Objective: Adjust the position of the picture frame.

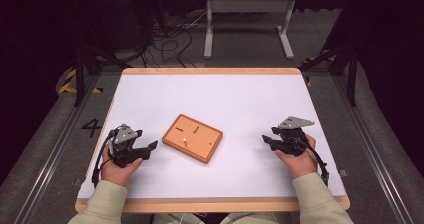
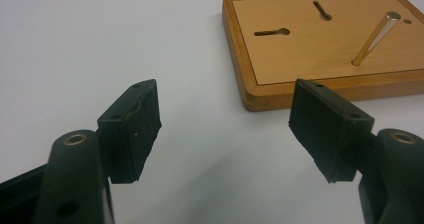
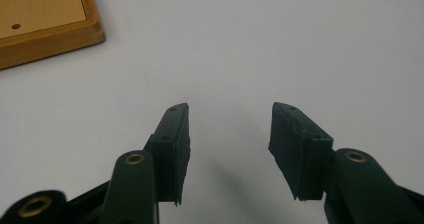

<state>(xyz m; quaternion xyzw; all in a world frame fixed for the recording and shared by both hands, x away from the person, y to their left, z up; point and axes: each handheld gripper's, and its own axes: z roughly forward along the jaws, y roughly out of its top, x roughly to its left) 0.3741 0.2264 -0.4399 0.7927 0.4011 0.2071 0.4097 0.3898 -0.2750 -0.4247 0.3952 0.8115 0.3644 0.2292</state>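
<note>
A small wooden board lies near the middle of the white table, with two keyhole slots and a metal pin standing upright in it. In the left gripper view the board sits ahead and to the right, its pin leaning away. My left gripper rests on the table left of the board, open and holding nothing. My right gripper rests to the right of the board, open and holding nothing. A corner of the board shows at the upper left of the right gripper view.
The white tabletop has a wooden edge all round. Beyond the far edge stand a metal frame and loose cables on the floor. Rails run along both sides of the table.
</note>
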